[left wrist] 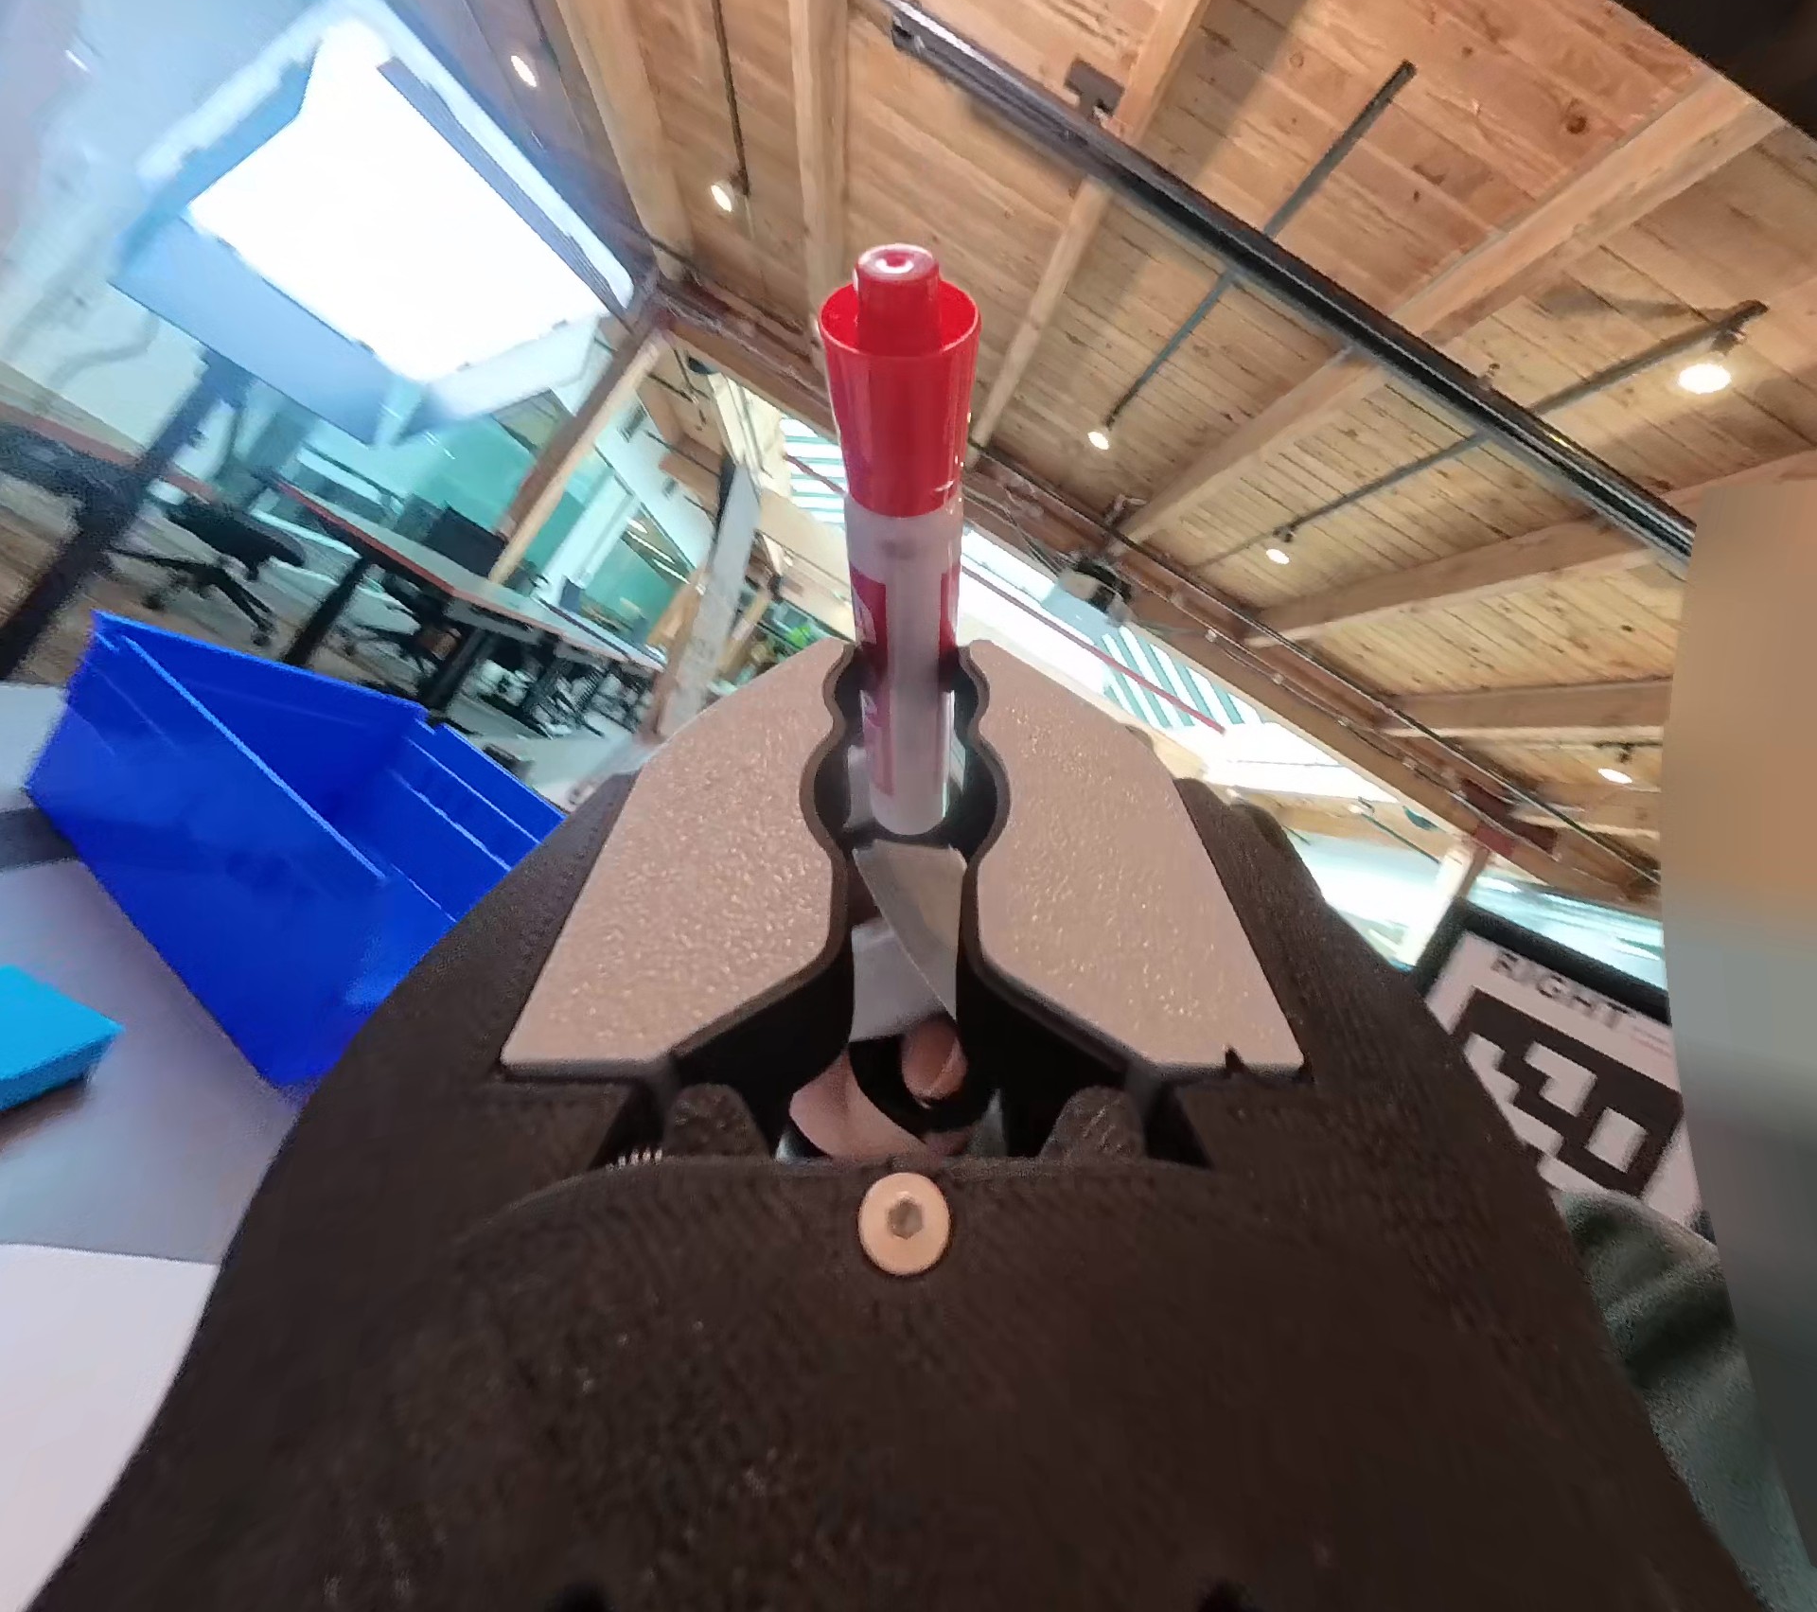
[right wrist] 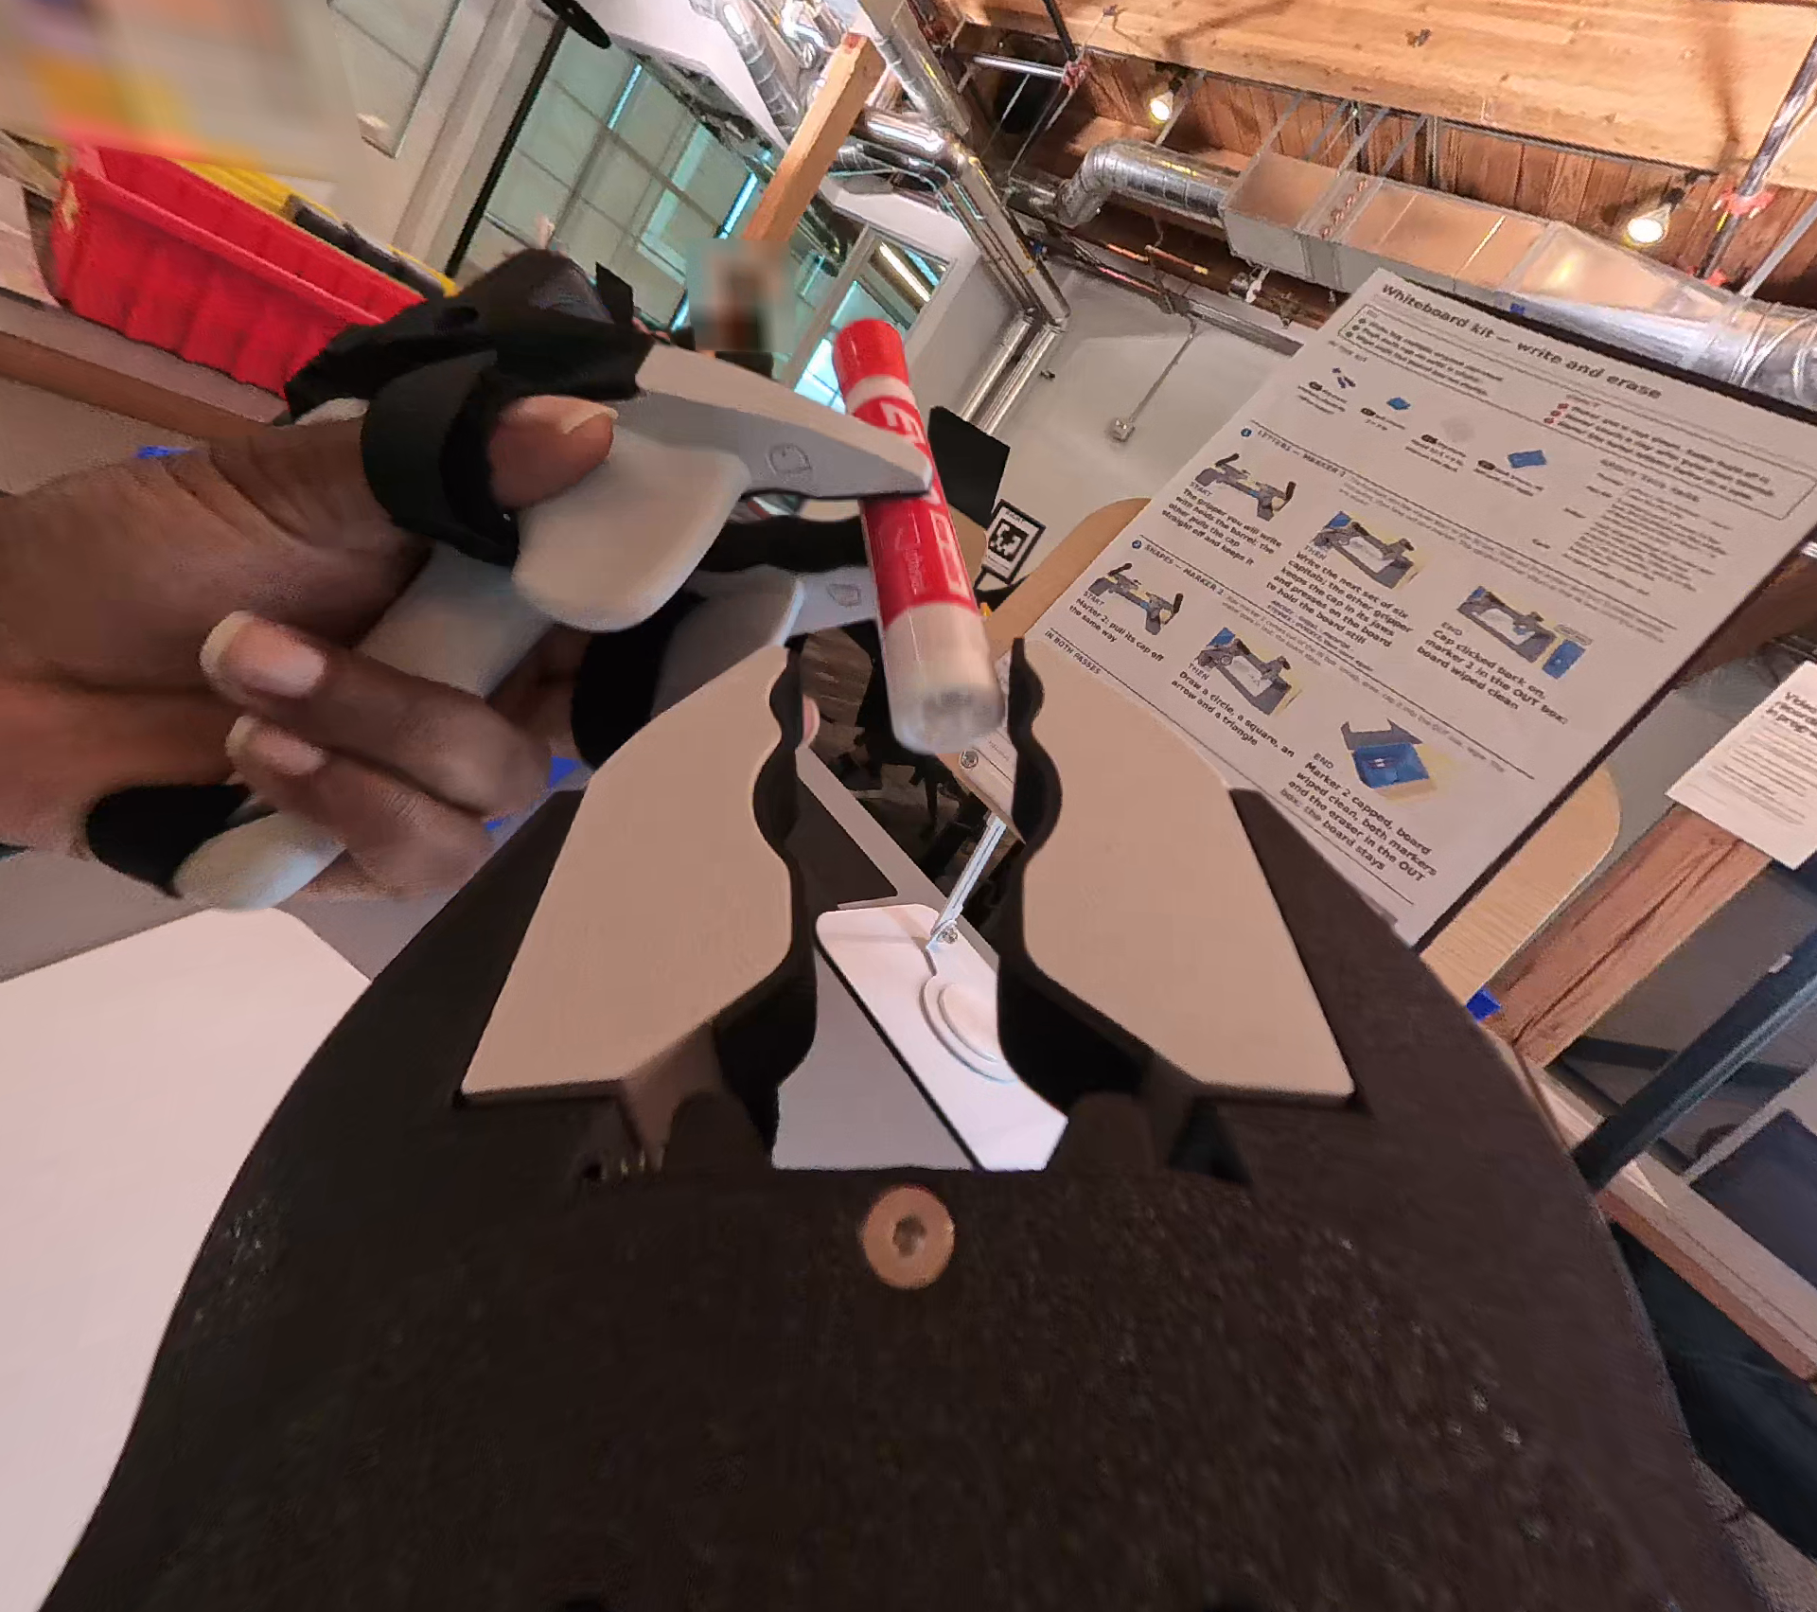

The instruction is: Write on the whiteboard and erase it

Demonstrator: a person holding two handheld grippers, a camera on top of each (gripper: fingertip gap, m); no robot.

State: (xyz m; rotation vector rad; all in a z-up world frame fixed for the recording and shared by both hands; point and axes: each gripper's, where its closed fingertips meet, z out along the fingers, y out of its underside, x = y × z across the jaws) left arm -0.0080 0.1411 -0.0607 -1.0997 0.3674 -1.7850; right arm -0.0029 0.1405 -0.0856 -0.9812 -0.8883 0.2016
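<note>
My left gripper [left wrist: 905, 665] is shut on a red-capped marker [left wrist: 900, 424] that stands up between the fingers, cap pointing toward the ceiling. In the right wrist view, a hand holds the left gripper [right wrist: 865, 542] at the left, with the marker [right wrist: 900, 503] tilted in it. The marker's pale uncapped tail end points down. My right gripper [right wrist: 905, 680] is open, and the tail end sits just at its fingertips, untouched as far as I can tell. The whiteboard [right wrist: 147, 1122] lies white at the lower left. A blue eraser [left wrist: 39, 1034] lies at the far left.
A blue bin [left wrist: 246, 827] stands on the table to the left. A red bin [right wrist: 197, 267] sits on a shelf at the back left. An instruction sheet [right wrist: 1426, 581] stands propped at the right on a white base plate [right wrist: 885, 955]. A black-and-white tag panel [left wrist: 1553, 1073] is at the right. My left and right fingertips are right by each other.
</note>
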